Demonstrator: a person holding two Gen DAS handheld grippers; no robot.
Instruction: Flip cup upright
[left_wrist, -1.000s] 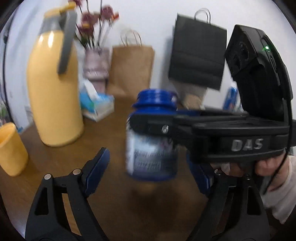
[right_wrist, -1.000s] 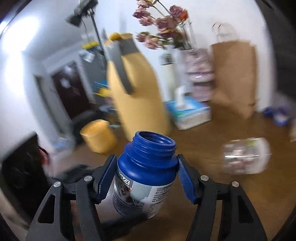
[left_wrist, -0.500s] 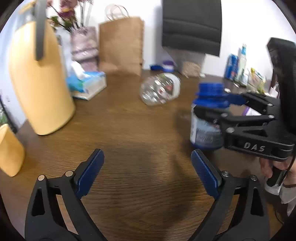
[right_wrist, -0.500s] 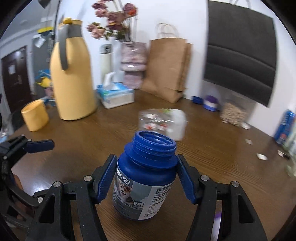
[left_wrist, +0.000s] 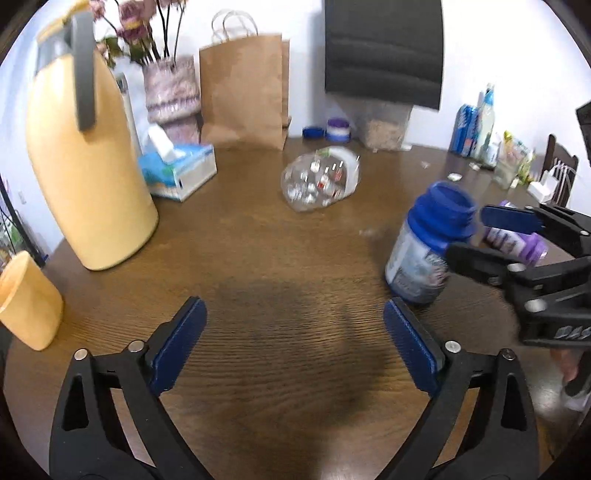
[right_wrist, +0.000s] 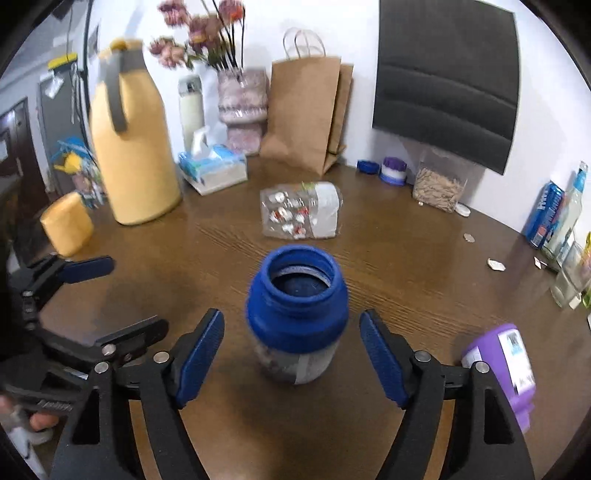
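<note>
1. Depth of the blue jar (right_wrist: 297, 314) is seen only from the right wrist view: an open mouth facing up, inside empty.
2. The right gripper (right_wrist: 291, 354) is held level, its jaws spread wide on either side of the jar, not touching it.
3. The left gripper (left_wrist: 293, 343) is held wide over bare table (left_wrist: 258, 240).
4. The jar (left_wrist: 430, 245) is set upright on the table, long axis vertical.

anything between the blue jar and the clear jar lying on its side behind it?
Nothing: in the right wrist view only bare wooden table runs from the blue jar to the clear jar.
</note>
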